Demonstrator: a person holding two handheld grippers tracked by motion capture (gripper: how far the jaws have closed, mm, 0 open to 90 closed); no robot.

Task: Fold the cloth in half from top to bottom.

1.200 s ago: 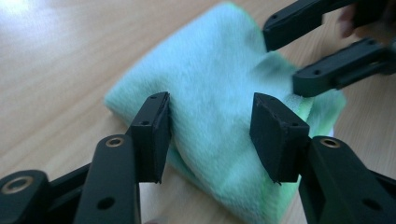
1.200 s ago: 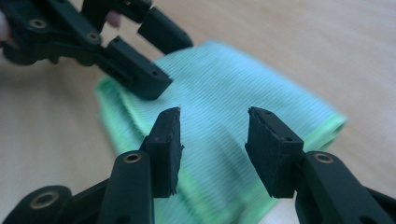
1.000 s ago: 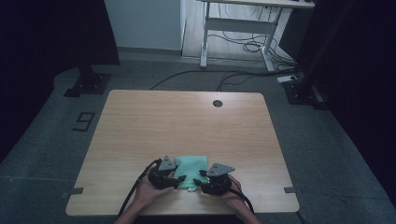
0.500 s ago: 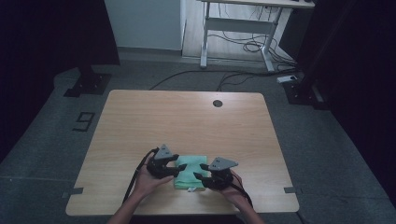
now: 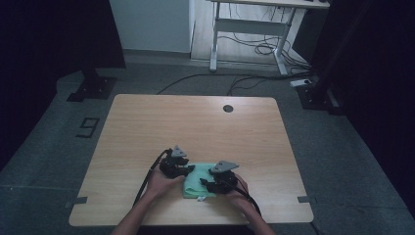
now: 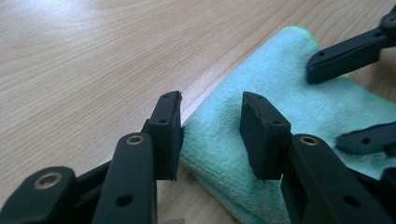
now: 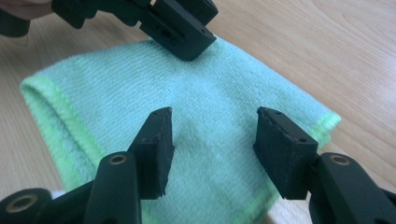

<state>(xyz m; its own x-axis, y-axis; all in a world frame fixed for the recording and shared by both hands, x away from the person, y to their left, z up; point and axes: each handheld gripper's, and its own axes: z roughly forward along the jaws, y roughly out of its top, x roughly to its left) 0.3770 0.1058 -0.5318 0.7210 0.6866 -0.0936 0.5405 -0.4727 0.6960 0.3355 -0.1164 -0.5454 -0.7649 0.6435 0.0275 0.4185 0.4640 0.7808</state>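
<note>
Both grippers, the left gripper [image 5: 188, 170] and right gripper [image 5: 205, 183], hover with fingers apart over the folded green cloth [image 5: 196, 183] near the table [image 5: 147, 122] edge, seemingly poised to pinch it

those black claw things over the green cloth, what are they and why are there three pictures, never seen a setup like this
They are hand-held grasping tools: a person grips one in each hand, and each has two black jaws. The wide picture comes from a fixed camera above the wooden table, looking forward and down. There you see the left tool and the right tool at the near edge, both at a folded green cloth. The other two pictures come from small cameras riding on the tools, looking along their own jaws. In the left gripper view the left tool stands open at the cloth's edge. In the right gripper view the right tool stands open above the cloth. Nothing is held.
</note>
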